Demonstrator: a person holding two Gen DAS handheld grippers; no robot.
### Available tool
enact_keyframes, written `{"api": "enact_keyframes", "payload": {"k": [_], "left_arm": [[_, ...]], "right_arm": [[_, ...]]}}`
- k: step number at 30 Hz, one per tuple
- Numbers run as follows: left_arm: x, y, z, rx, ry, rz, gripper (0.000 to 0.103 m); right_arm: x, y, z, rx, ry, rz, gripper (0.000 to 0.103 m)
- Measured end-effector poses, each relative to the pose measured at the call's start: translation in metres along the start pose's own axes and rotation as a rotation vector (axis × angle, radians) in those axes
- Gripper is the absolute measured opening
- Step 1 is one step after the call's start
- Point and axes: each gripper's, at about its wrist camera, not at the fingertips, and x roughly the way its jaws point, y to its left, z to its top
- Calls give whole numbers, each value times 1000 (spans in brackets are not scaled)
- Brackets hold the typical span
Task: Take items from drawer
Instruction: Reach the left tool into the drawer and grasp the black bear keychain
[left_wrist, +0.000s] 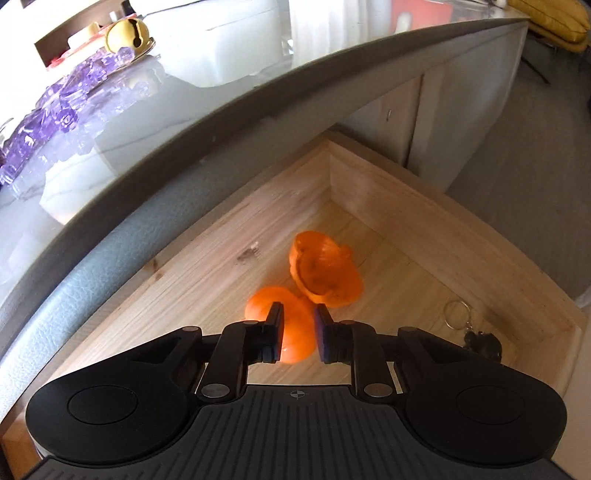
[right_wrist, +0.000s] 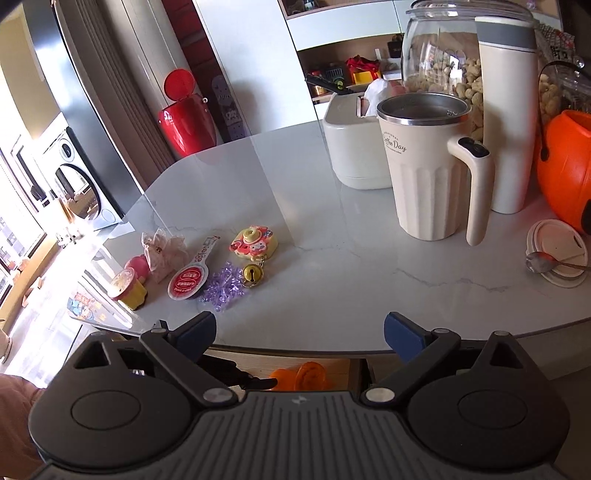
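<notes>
Small trinkets (right_wrist: 207, 266) already sit on the counter (right_wrist: 332, 266), while the narrowly parted left tool (left_wrist: 298, 325) hovers over two orange pieces (left_wrist: 321, 269) and a keyring (left_wrist: 476, 332) in the drawer (left_wrist: 424, 206); right tool (right_wrist: 300, 332) gapes wide, empty.

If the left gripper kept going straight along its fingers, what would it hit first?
Most likely the nearer orange piece in the wooden drawer: it lies right between and just past the left gripper fingers, which stand slightly apart. The second, hollow orange piece lies beyond it. Depth is hard to judge here.
</notes>
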Motion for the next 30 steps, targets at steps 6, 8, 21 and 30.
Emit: {"api": "enact_keyframes", "payload": {"k": [6, 8, 21, 30], "left_arm": [[-18, -29, 1, 268, 29, -228, 22], [-22, -42, 3, 334, 45, -322, 23], [28, -62, 26, 220, 359, -455, 34], [29, -62, 37, 211, 380, -397, 32]], "right_arm": [[-11, -18, 5, 85, -33, 13, 101], [-12, -21, 6, 103, -40, 18, 101], [-8, -20, 5, 101, -42, 1, 103], [1, -15, 4, 82, -28, -30, 103]]}}
